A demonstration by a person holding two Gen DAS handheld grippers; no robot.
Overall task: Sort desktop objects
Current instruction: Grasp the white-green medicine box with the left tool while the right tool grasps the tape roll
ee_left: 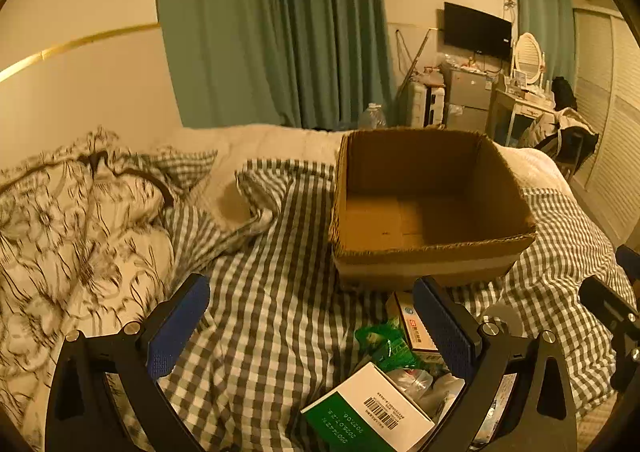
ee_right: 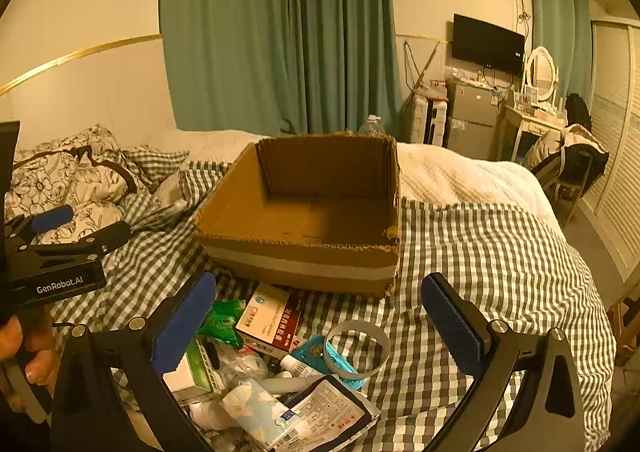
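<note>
**Empty box, full pile: both claws wide and waiting**

Bedroom light is dim and yellow, and our work surface is a bed with a grey checked sheet (ee_right: 480, 260), not a desk. Green curtains (ee_left: 272, 28) hang behind it.

We hold the left gripper (ee_left: 312, 328) and the right gripper (ee_right: 320, 324) tilted down toward the bed, both with jaws spread fully apart and nothing between the pads. We think this is the posture for choosing a first item.

An open cardboard box (ee_right: 304, 252) stands on the sheet just beyond the clutter, with its near wall toward us. Its floor shows bare, so we judge it is the place for sorted things and that sorting has not begun.

The clutter lies in one heap near us: a red and white medicine carton (ee_right: 268, 320), a green packet (ee_right: 222, 318), a roll of clear tape (ee_right: 356, 350), a small white tube (ee_right: 296, 364), a tissue pack (ee_right: 256, 408) and a flat printed pouch (ee_right: 332, 408). In the left view a green and white barcode box (ee_left: 372, 408) lies lowest.

Much is hard to read. The gripper frames cover the edges of the heap, items overlap, and the white crumpled things in the middle we cannot identify. Print on the cartons is too small. At the left edge of the right view we see fingers (ee_right: 24, 352) on the handle of the left gripper; the rest of the person is cut off.
</note>
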